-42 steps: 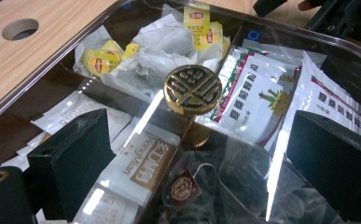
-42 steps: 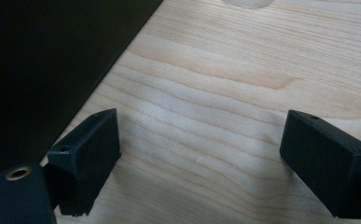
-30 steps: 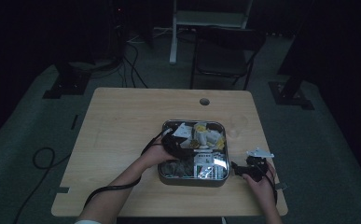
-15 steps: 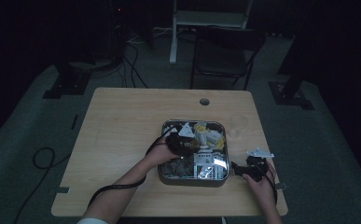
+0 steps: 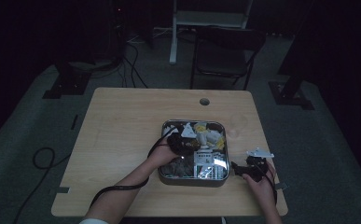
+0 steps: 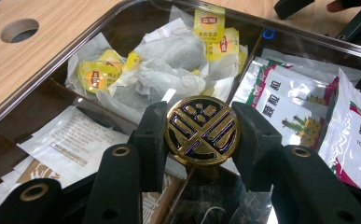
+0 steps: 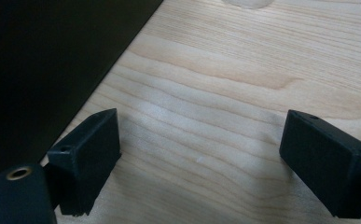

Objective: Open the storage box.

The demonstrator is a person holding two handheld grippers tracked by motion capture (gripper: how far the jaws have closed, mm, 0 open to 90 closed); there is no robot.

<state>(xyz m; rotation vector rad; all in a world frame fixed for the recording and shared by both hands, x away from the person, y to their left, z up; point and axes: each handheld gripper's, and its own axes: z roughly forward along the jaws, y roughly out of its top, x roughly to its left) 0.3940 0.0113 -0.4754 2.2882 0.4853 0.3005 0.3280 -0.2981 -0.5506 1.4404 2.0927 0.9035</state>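
Reaching in from the lower left, forearm angled across the tabletop (image 5: 122, 121), left gripper (image 6: 201, 135) over the clear-lidded tray (image 5: 169, 177). Jaws just closed, now clamped on both sides of the round gold-and-black knob (image 6: 201, 129) rising from the lid's middle, above tea bags (image 6: 169, 70) and sachets (image 6: 299, 102). Resting on bare wood just right of the tray's dark wall (image 7: 38, 70), right gripper (image 7: 201, 158), jaws spread wide with nothing between. Open tabletop beyond the tray and to its left.
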